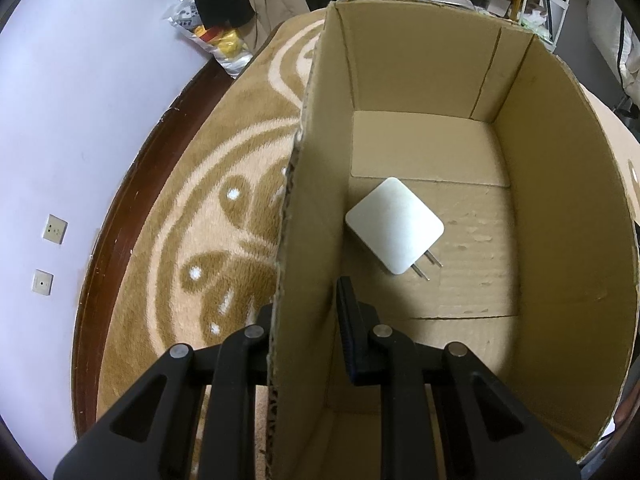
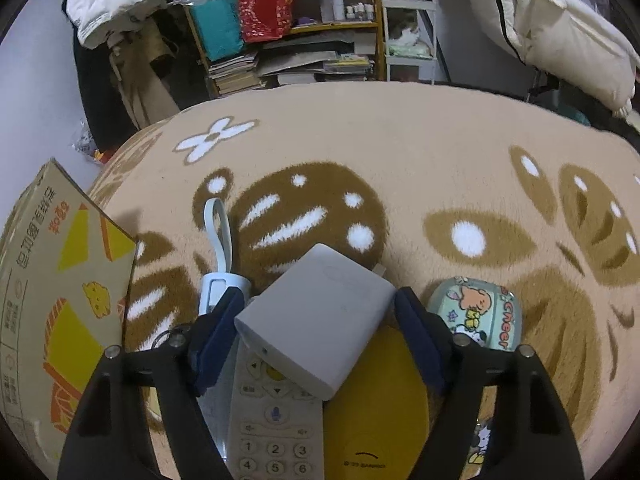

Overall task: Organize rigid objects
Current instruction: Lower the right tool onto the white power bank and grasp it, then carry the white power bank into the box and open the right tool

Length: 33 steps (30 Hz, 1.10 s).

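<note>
left gripper [image 1: 306, 312] astride cardboard box [image 1: 308, 184] wall, right gripper [image 2: 320, 328] open around grey adapter [image 2: 316, 320]

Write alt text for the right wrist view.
The right gripper, jaws open, brackets a grey charger block lying on a white remote control and a yellow object on a patterned brown rug. A printed cardboard box stands at left.

A brown and cream patterned carpet [image 2: 420, 152] covered the surface. On the left a pale lilac wall [image 1: 80, 100] carried two sockets [image 1: 55, 229], with dark wooden skirting [image 1: 132, 184] along its foot. At the back stood a yellow-framed shelf [image 2: 288, 28] holding stacked books [image 2: 236, 74], small bottles and bags, beside a white metal rack [image 2: 412, 28]. White bedding [image 2: 560, 32] lay on the right
</note>
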### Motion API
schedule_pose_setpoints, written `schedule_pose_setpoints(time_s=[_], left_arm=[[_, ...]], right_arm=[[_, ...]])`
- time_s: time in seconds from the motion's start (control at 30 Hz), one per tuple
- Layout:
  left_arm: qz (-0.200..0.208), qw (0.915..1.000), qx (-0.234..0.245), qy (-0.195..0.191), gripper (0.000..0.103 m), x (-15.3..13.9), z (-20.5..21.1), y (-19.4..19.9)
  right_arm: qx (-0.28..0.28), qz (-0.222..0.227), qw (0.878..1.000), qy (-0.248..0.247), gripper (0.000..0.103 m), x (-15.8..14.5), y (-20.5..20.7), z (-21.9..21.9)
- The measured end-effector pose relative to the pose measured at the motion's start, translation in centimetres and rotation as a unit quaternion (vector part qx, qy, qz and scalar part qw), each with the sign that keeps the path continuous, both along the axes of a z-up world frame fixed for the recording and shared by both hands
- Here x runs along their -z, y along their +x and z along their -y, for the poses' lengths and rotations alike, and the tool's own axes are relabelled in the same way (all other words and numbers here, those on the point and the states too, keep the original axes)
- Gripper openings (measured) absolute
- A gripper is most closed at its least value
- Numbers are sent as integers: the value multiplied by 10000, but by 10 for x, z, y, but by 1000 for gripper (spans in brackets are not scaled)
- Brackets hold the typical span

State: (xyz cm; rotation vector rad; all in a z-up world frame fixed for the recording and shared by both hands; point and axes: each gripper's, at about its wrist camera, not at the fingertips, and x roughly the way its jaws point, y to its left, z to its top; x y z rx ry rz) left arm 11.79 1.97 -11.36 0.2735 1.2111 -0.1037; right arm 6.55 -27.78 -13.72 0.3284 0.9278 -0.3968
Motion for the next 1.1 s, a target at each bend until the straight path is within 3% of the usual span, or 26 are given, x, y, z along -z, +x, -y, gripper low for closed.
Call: schedule_pose_setpoints(time_s=[0.1, 0.43, 0.73, 1.1], left_arm=[[13, 10000, -2, 12, 19, -1, 0, 1], [12, 10000, -15, 49, 19, 0, 1, 1], [-7, 10000, -24, 37, 20, 0, -1, 3], [-15, 10000, -16, 51, 20, 0, -1, 4]], right_arm=[[2, 100, 9999, 117, 70, -1, -4, 1], [-10, 163, 9998, -67, 60, -4, -12, -2], [194, 499, 9984, -174, 56, -27, -31, -1], [-30, 876, 9956, -341, 55, -60, -33, -20]])
